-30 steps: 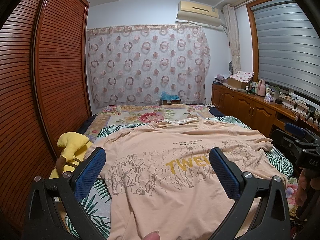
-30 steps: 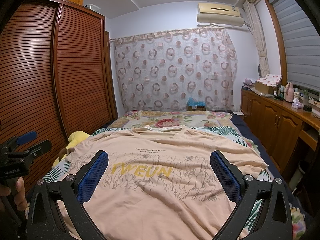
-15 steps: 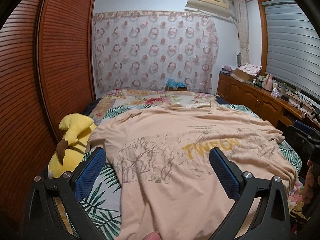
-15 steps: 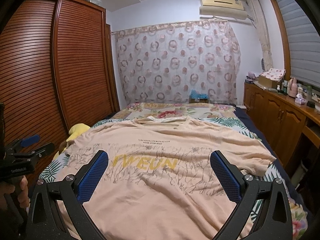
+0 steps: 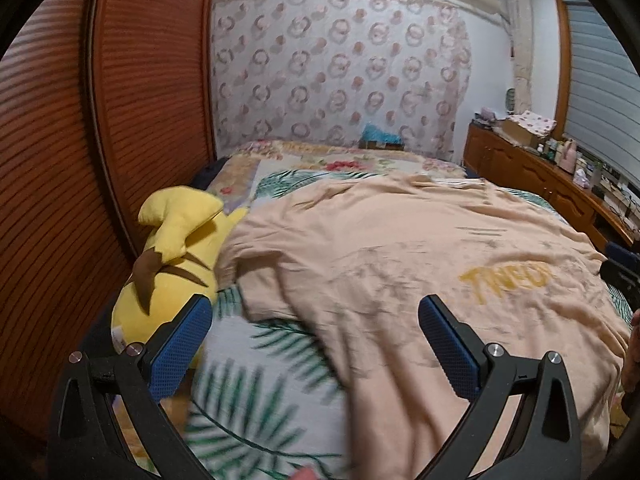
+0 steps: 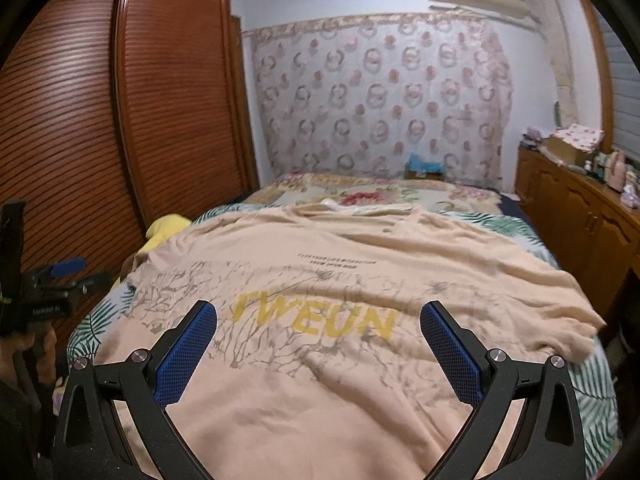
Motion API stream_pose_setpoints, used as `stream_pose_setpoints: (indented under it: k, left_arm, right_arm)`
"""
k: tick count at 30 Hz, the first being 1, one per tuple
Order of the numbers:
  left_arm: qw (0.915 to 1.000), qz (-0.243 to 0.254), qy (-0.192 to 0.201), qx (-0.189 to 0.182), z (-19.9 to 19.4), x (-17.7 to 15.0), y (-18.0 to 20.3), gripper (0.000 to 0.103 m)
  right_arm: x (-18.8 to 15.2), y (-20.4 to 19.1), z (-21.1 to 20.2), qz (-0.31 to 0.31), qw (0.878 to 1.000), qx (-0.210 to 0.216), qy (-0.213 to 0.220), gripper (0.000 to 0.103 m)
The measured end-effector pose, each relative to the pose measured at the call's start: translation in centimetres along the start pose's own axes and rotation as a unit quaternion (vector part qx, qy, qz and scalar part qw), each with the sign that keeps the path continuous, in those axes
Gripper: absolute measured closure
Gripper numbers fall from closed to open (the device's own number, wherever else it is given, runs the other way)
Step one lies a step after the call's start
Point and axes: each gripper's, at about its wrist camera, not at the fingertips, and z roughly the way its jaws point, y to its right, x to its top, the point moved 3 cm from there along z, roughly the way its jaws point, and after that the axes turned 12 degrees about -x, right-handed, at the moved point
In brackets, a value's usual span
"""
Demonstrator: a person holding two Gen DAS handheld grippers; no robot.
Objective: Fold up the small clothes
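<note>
Across the leaf-print bed (image 6: 592, 408) lies a peach cotton T-shirt with yellow lettering (image 6: 328, 280), spread flat.
Left gripper (image 5: 312, 336) and right gripper (image 6: 318, 338) both hover over it, fingers spread wide and empty; a yellow plush toy (image 5: 172, 256), somewhat blurred, sits centre left.

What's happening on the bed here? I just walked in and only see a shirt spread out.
A person holds a two-finger gripper in each hand over a peach T-shirt lying flat, print up, on the floral bedspread. The left gripper and right gripper are both open and hold nothing. No fold is made yet. A yellow plush toy lies beside the shirt's left sleeve.
</note>
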Motion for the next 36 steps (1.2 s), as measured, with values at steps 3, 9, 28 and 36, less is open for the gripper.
stream_pose_setpoints:
  k: [3,9,28,36]
  left_arm:
    - [0.9998,-0.017,-0.014,0.001,1.1,0.5,-2.5,0.007]
    - [0.9977,-0.043,-0.051,-0.01,3.6,1.0,-6.1,0.031]
    - [0.9934,0.013,-0.114,-0.002,8.5,3.5,-8.5,0.1]
    - [0.9916,0.084,-0.079,-0.059,8.2,9.8,-1.5,0.1]
  right_arm:
    - [0.9,-0.2,2.1,-0.016,1.0,0.012,-0.017,0.001]
    - [3.1,-0.5,5.6,-0.042,0.997,0.04,-0.048,0.001]
    - [4.7,0.7,8.8,-0.066,0.994,0.066,-0.056,0.001]
    - [4.4,0.5,8.7,-0.056,0.995,0.062,-0.051,0.001]
